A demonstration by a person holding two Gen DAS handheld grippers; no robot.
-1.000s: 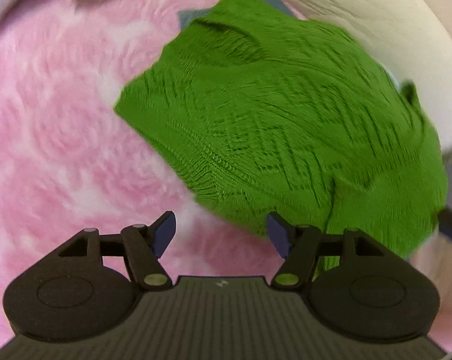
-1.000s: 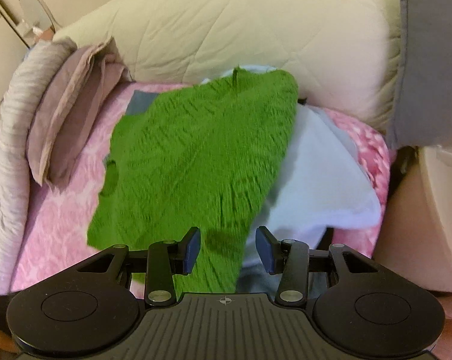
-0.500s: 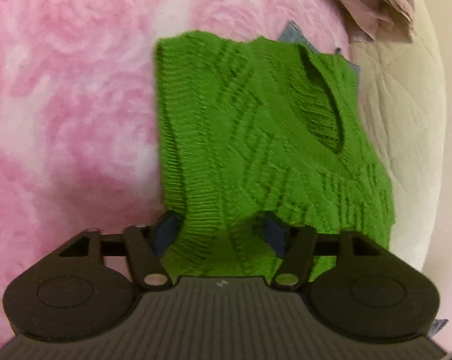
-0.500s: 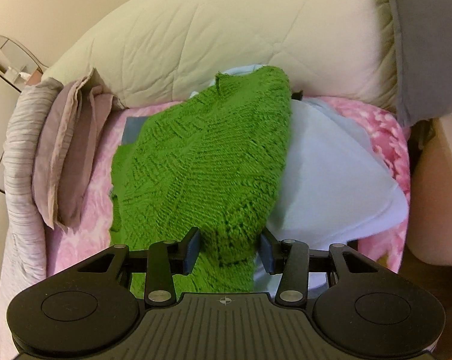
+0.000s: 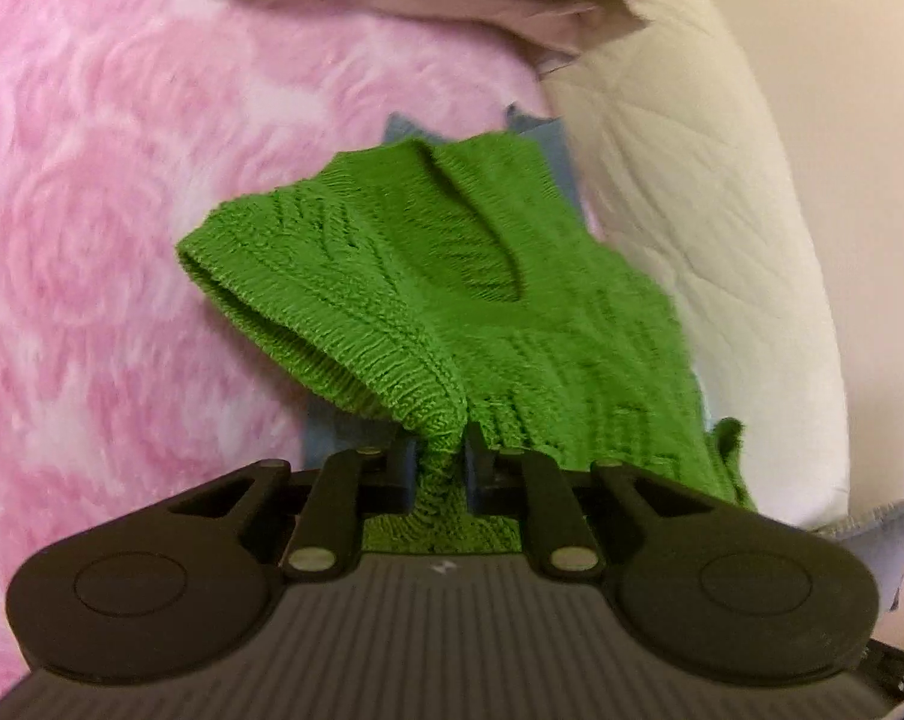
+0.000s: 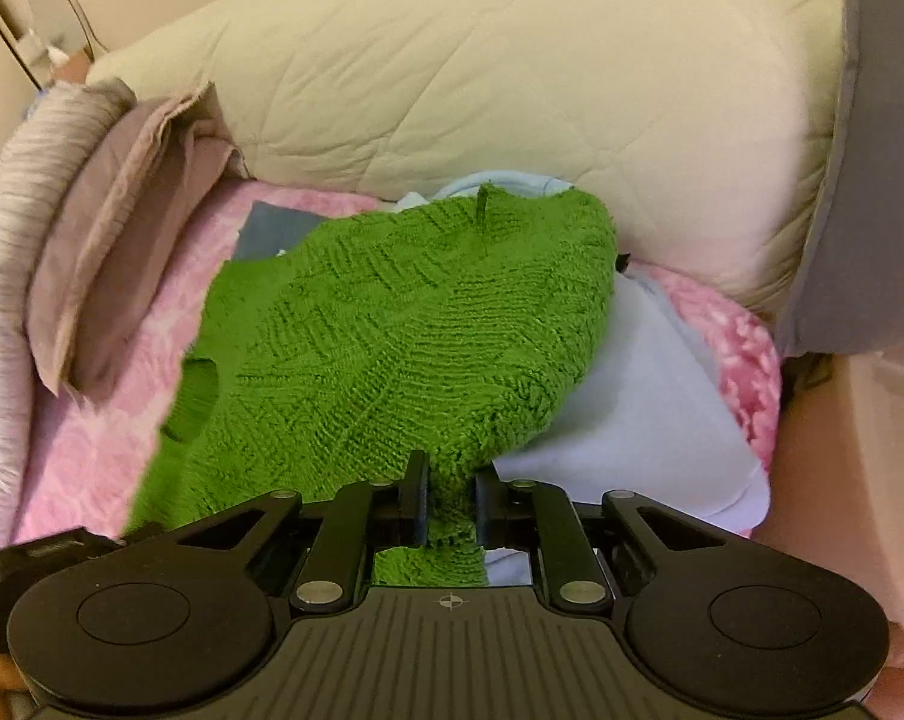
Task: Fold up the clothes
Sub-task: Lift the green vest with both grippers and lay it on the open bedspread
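A green knitted sweater [image 5: 452,282] lies over a pink rose-patterned blanket [image 5: 92,210]. In the left wrist view my left gripper [image 5: 441,456] is closing, its pads pinching a bunched ribbed edge of the knit. In the right wrist view the same sweater [image 6: 404,336] spreads across the bed, partly over a pale blue garment [image 6: 643,420]. My right gripper [image 6: 450,501] is closing too, with a fold of the green knit squeezed between its pads. The sweater's far end rests against the cream quilt.
A rolled cream quilt [image 6: 481,78] runs along the back of the bed. Folded mauve cloth [image 6: 110,228] and a grey striped cover [image 6: 8,276] lie at the left. A grey cushion [image 6: 871,150] stands at the right. A blue-grey garment [image 6: 272,228] peeks from under the sweater.
Both grippers went from standing open near the sweater to closing on its edge. The knit now bunches up between each pair of pads, and the left view has swung toward the quilt.
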